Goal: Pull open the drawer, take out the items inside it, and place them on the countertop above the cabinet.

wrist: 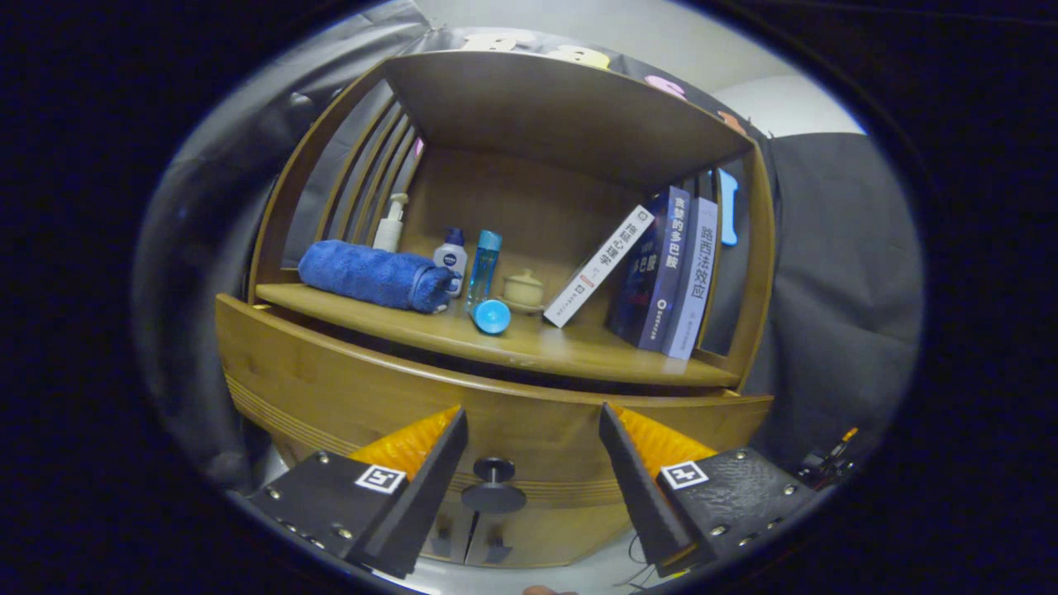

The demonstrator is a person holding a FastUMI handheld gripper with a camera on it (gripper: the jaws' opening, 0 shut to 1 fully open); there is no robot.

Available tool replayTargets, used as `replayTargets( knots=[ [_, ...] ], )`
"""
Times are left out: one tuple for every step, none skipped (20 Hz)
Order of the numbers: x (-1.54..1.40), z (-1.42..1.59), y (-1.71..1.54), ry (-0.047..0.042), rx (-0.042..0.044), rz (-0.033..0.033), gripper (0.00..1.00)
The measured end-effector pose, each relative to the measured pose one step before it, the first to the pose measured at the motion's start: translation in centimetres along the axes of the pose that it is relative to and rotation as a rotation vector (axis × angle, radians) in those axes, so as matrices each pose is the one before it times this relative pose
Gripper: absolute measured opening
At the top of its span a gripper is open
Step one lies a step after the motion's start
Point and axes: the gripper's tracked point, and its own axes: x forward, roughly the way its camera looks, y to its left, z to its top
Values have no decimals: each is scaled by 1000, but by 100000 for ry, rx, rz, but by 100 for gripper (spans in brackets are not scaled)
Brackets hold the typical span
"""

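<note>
Two fingers of the gripper [533,421] are held wide apart, touching nothing; the drawer [347,388] front lies just ahead, its knob [493,487] (dark, round) seen between them, countertop [529,343] beyond.

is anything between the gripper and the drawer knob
Nothing visible stands in the way. The gripper is open, and the drawer knob sits in the gap between its fingers, on the drawer front, untouched.
</note>
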Motion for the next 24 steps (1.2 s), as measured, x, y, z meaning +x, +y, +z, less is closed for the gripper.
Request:
replayTargets(
  knots=[
    [660, -87, 99, 100, 182, -99, 97],
    [675, -8, 109, 618, 1089, -12, 97],
    [530, -91, 121, 1055, 1322, 160, 97],
    [648, 27, 127, 867, 976, 131, 97],
    [501, -159, 71, 1232, 550, 464, 97],
    [203, -234, 221, -242, 1033, -276, 97],
    [-780, 435, -322, -572, 259, 41, 97],
    [183, -6, 151, -676, -511, -11, 96],
    [452, -54, -35, -695, -134, 408, 96],
    [40, 13, -17, -270, 365, 281, 96],
    [48, -106, 36, 92, 393, 333, 97],
    [-11, 67, 14, 13, 419, 243, 97],
    [59, -51, -7, -151, -184, 339, 97],
    [-5, 83, -7, -749, -600, 328, 96],
    [65, 16, 31, -847, -897, 386, 96],
    [12, 103, -15, -842, -705, 309, 96],
    [8, -27, -36, -295, -245, 300, 96],
    [-17, 1, -6, 64, 104, 319, 96],
    [66, -52, 40, 1, 284, 297, 96],
    [-65, 5, -43, -457, 455, 329, 96],
    [45, -82, -12, -472, 604, 392, 96],
    [-47, 75, 74, -870, 476, 583, 96],
    [207, -267, 181, 200, -557, 1221, 96],
    [6, -407, 409, 1086, -1385, 2173, 96]
  ],
)
